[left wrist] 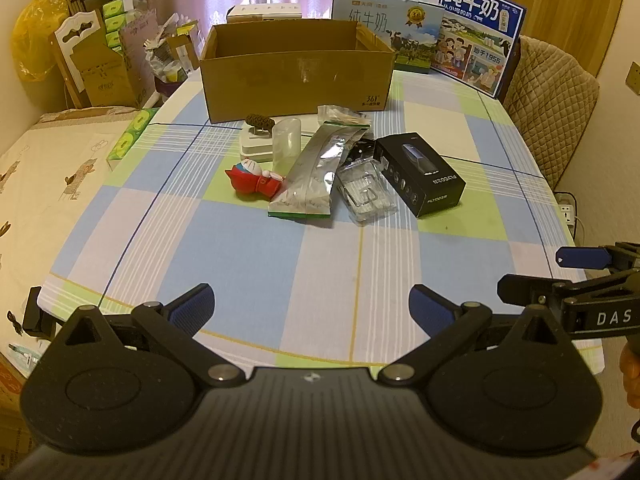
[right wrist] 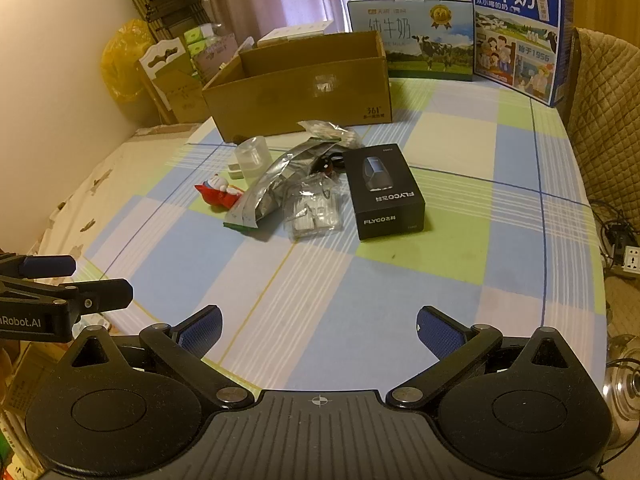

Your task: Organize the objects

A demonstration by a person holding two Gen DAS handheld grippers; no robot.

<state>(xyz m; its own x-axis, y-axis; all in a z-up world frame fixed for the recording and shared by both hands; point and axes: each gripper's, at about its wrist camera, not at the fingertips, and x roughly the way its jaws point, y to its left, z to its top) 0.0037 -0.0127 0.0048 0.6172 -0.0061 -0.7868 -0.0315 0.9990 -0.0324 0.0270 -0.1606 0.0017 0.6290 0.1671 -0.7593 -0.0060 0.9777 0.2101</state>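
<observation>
Right now both grippers hover at the near edge, the left gripper (left wrist: 310, 306) and right gripper (right wrist: 319, 330) spread wide and empty. Ahead, a red toy (left wrist: 254, 180), foil pouch (left wrist: 314, 168), clear packet (left wrist: 366, 194) and black box (right wrist: 384, 192) crowd together before the open cardboard box (left wrist: 296, 68). Risky: a grab at the slippery pouch could drag its neighbours. Checked cloth covers the table (left wrist: 240, 248); milk cartons (right wrist: 516, 32) line the far side.

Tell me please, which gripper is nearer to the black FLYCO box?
Right. The right gripper sits almost straight behind the black FLYCO box; the left gripper is off to its left.
</observation>
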